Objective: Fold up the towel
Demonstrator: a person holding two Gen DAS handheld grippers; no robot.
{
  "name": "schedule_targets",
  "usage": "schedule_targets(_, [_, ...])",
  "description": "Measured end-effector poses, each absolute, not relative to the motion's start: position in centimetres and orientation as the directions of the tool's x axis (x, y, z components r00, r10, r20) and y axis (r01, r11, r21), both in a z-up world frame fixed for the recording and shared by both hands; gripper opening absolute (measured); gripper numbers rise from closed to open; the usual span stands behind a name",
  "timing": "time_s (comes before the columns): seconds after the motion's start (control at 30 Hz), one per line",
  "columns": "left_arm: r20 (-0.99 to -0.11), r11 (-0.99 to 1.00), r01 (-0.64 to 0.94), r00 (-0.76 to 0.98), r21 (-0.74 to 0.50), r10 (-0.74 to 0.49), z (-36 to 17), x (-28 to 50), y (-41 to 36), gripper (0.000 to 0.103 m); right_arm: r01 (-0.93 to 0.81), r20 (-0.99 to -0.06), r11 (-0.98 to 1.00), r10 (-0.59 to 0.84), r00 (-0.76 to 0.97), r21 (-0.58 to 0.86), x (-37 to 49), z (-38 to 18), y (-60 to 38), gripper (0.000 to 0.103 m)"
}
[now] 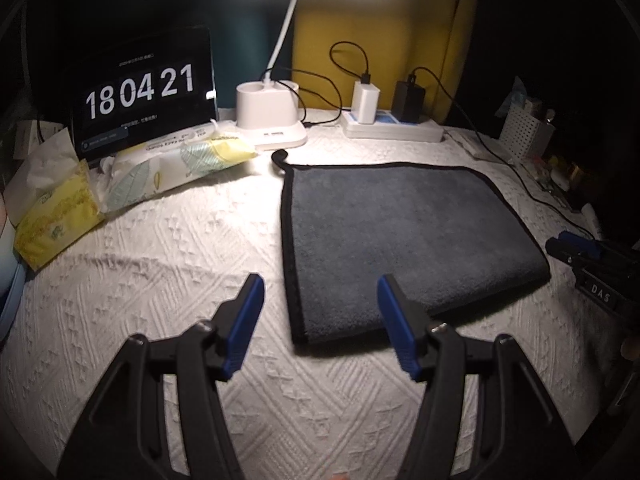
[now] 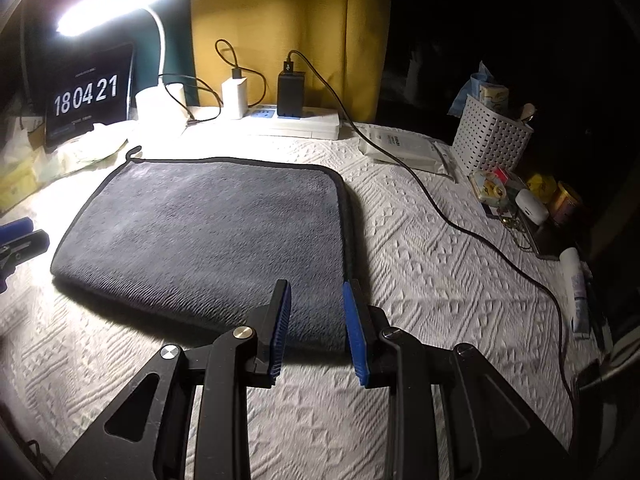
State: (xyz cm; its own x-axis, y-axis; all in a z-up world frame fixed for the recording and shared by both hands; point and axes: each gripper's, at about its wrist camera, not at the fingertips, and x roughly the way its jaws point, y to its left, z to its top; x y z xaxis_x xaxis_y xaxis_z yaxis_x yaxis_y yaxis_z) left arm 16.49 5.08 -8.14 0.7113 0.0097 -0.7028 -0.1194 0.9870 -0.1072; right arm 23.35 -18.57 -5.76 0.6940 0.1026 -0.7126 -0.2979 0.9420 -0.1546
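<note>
A grey towel with black trim lies flat and folded on the white textured cloth; it also shows in the right wrist view. My left gripper is open and empty, just before the towel's near left corner. My right gripper is open and empty, above the towel's near right corner. The right gripper's blue-tipped fingers show at the right edge of the left wrist view; the left gripper's fingertip shows at the left edge of the right wrist view.
A lit desk lamp, a tablet clock, tissue packs and a power strip with chargers line the back. A black cable crosses the cloth on the right, near a white basket and small items.
</note>
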Motion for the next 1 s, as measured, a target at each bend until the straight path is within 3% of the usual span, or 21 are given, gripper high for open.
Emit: schedule_targets(1.0, [-0.645,0.988,-0.072,0.763,-0.137,-0.033,-7.1,8.1,2.5,0.060,-0.341,-0.667,0.927,0.157,0.729,-0.154,15.0,-4.1,-18.0,0.029])
